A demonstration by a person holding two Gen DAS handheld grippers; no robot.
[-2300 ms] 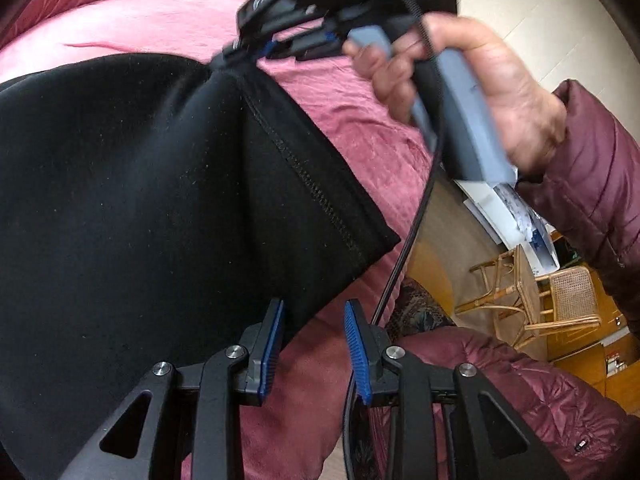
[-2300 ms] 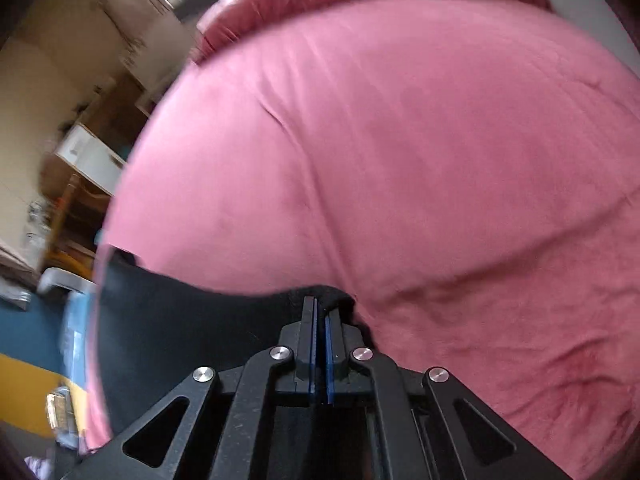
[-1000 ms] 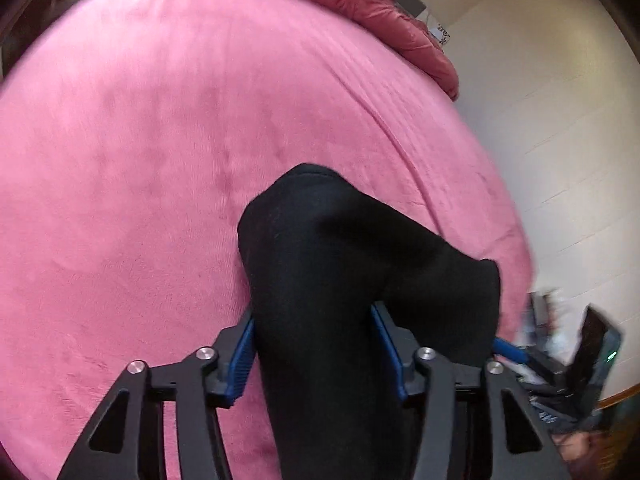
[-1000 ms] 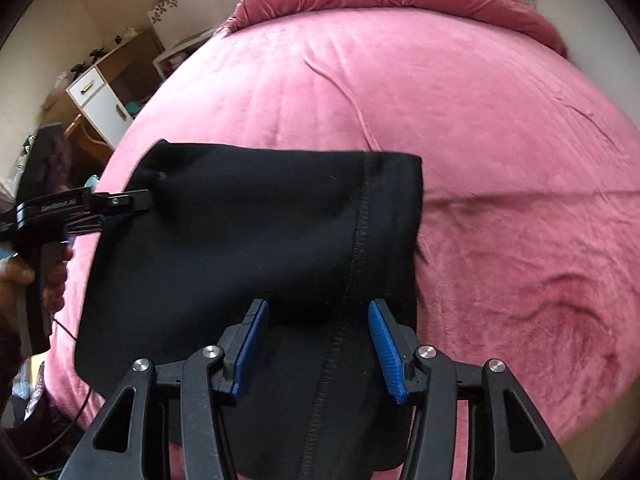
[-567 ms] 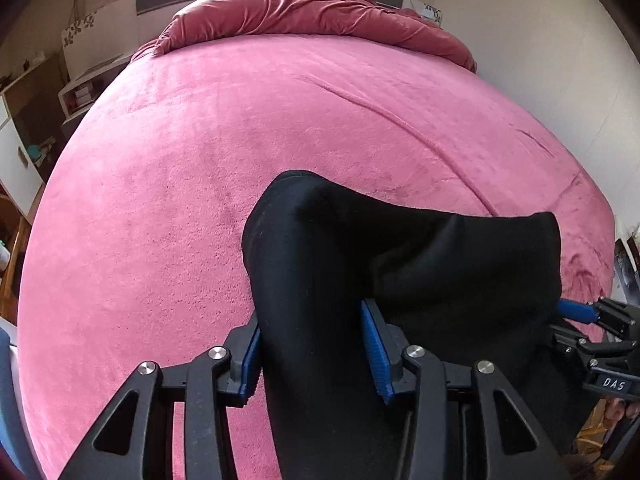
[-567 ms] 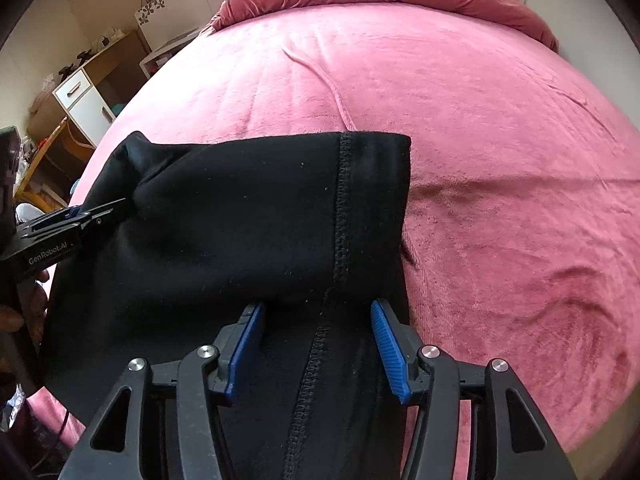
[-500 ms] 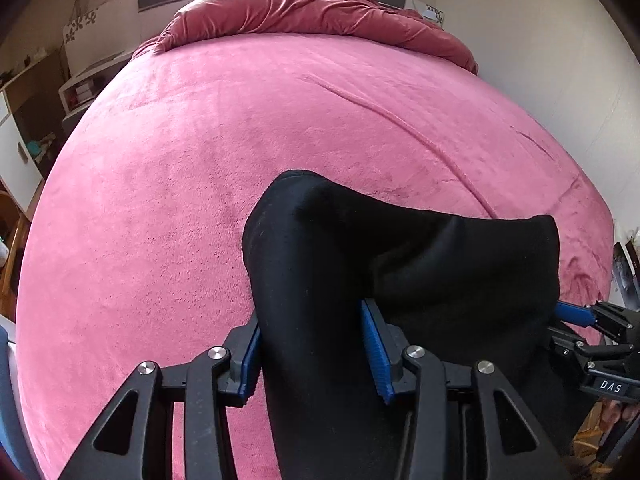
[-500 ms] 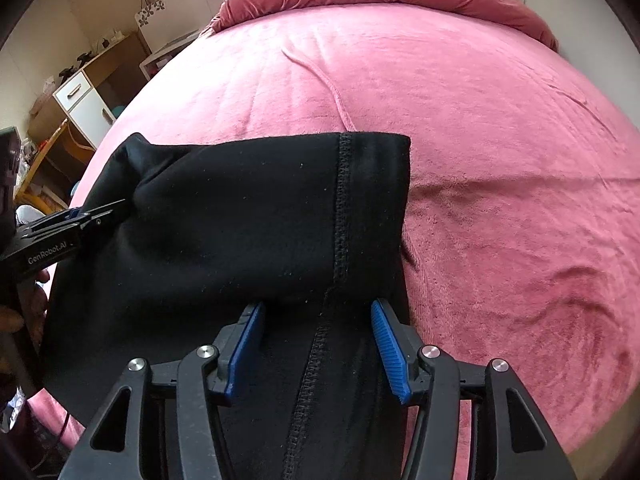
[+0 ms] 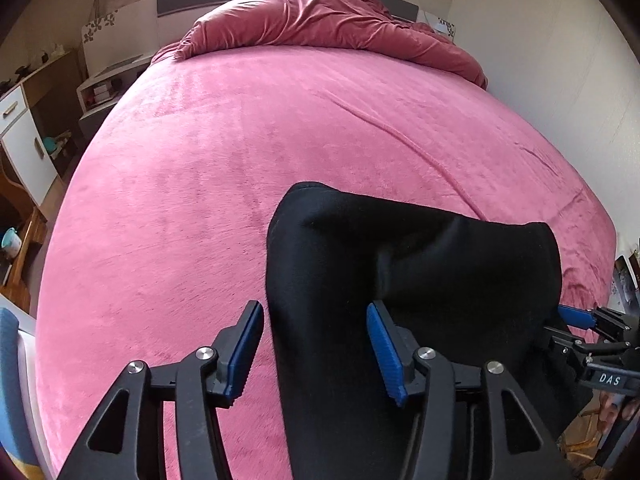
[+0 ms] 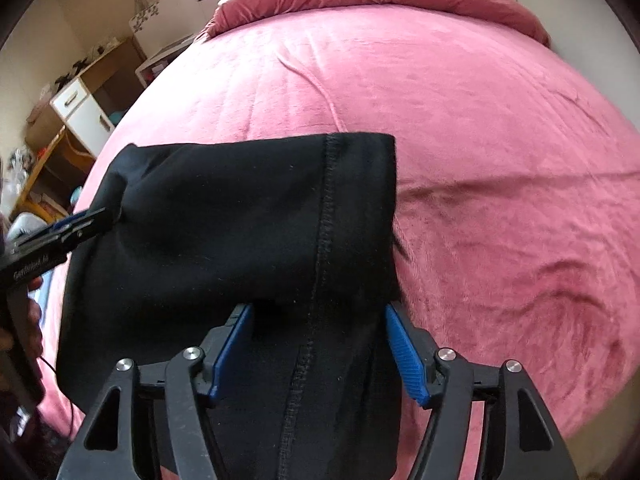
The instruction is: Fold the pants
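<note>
The black pants [image 9: 420, 280] lie folded at the near edge of the pink bed [image 9: 240, 160]. My left gripper [image 9: 316, 348] is open, its blue pads either side of the pants' left edge, not pinching. My right gripper [image 10: 316, 352] is open and straddles the cloth near a stitched seam [image 10: 324, 220] of the pants [image 10: 240, 220]. The right gripper's tips show at the pants' right edge in the left wrist view [image 9: 584, 324]. The left gripper's tips show at the pants' left corner in the right wrist view [image 10: 80, 220].
A crumpled pink duvet [image 9: 320, 20] lies at the head of the bed under a window. A white cabinet and wooden desk [image 10: 76, 112] stand left of the bed. A cream wall [image 9: 560, 60] runs along the right side. Furniture [image 9: 592, 428] stands past the bed's corner.
The left gripper's jaws have opened wider off the pants' edge. The right gripper's jaws have spread a little wider too. The pants stay put on the bed.
</note>
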